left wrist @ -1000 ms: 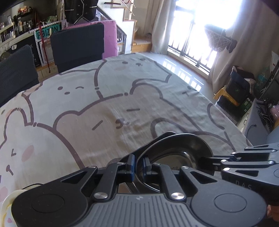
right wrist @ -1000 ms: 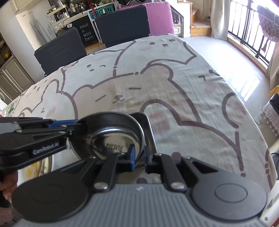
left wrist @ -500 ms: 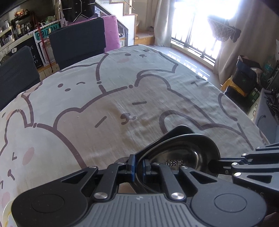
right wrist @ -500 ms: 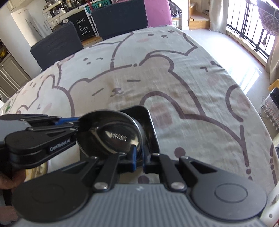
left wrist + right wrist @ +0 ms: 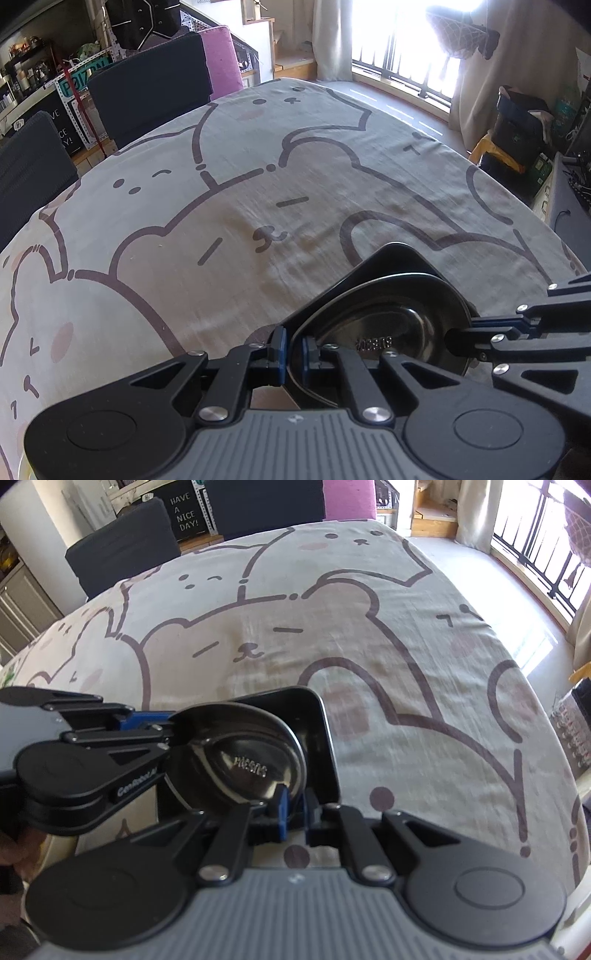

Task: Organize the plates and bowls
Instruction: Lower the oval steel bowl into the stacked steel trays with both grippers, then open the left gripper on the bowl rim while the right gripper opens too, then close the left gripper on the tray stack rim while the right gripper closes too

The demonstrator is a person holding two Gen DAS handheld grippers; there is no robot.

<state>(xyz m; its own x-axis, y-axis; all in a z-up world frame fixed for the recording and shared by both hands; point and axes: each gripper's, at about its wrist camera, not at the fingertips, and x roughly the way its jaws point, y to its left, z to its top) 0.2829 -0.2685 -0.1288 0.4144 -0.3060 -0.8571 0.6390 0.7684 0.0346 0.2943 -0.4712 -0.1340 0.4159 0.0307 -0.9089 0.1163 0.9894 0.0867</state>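
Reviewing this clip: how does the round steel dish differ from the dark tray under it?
The round dish is circular; the dark tray is squarish with rounded corners. The dish is shiny, with stamped lettering on its base; the tray looks plain black. The dish lies on top, its rim pinched by the left gripper and right gripper; whether the tray is pinched too is unclear. Both are shallow with raised rims.

The steel bowl [image 5: 384, 332] and the dark tray [image 5: 391, 258] under it are sinking closer to the counter [image 5: 221, 221]. The bowl's stamped base is tipping further into view.
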